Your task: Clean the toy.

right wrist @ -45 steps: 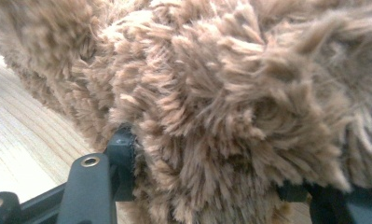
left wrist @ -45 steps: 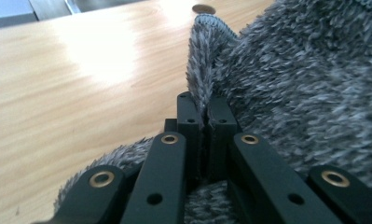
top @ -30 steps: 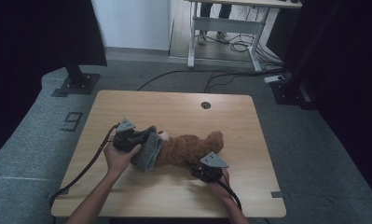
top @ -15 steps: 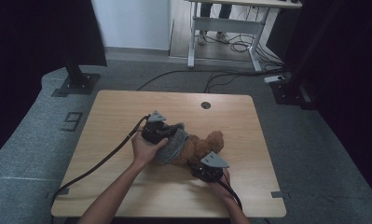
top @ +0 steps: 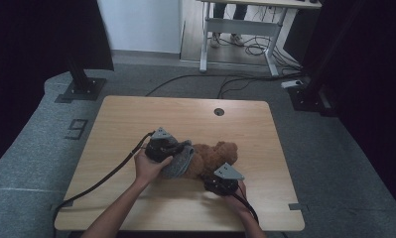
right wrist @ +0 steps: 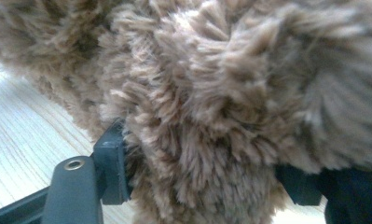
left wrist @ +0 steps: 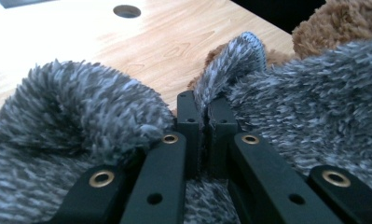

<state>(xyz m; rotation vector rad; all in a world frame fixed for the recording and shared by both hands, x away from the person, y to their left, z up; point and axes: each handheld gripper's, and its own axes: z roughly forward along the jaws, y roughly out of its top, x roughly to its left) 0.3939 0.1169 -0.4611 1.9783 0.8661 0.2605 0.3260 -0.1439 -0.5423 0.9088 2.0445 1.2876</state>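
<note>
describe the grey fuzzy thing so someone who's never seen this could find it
On the wooden table, look near the middle, just left of the brown teddy bear. The grey garment drapes over the bear's left side, pinched in the left gripper. It is the one grey, speckled, fluffy thing; the bear is brown.

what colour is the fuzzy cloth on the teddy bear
Mottled grey-and-white fuzzy cloth, clearest in the left gripper view.
</note>
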